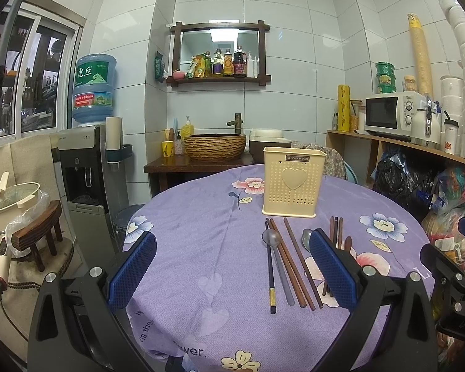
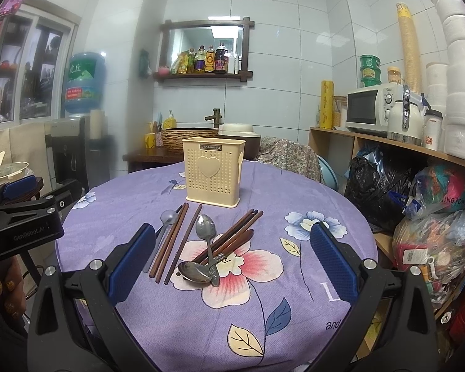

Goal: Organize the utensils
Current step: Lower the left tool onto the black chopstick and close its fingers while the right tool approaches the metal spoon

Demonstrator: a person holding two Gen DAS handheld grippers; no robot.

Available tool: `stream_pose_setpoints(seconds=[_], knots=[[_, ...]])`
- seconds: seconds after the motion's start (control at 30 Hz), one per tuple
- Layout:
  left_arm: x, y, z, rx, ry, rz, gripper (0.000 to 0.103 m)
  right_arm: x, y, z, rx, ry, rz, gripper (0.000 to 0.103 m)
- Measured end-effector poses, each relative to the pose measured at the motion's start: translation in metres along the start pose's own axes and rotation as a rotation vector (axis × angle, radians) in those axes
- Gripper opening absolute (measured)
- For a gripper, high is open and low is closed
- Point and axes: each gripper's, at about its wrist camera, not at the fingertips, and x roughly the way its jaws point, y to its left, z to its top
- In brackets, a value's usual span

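A cramped home kitchen or dining corner. White tiled walls carry a wooden shelf of sauce bottles point(image 1: 224, 63); a water dispenser point(image 1: 90, 142) stands left, a basin with faucet point(image 1: 215, 145) at the back, a microwave point(image 1: 393, 113) on side shelving, and a round surface under a floral purple cloth point(image 1: 201, 235).

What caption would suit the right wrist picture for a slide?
Open right claw hovers over spoons and chopsticks lying before a cream utensil holder on a purple floral tablecloth.
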Motion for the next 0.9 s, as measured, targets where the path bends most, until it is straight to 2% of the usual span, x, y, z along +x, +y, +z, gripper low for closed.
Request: stream_pose_setpoints(seconds=[0.23, 0.57, 0.73, 0.9], knots=[[0.003, -0.005, 0.000, 0.019, 0.005, -0.010, 0.098, 0.003, -0.002, 0.000, -0.002, 0.010, -0.004, 0.098], [0.021, -0.001, -0.001, 0.002, 0.062, -0.049, 0.098, 0.017, -0.005, -0.001, -0.002, 0.045, -0.015, 0.098], [0.045, 0.004, 0.003, -0.013, 0.135, -0.081, 0.098, 0.037, -0.012, 0.001, 0.000, 0.098, -0.020, 0.098], [0.073, 0.012, 0.010, 0.003, 0.202, -0.056, 0.098, 0.066, -0.025, 0.004, 0.016, 0.180, -0.016, 0.098]])
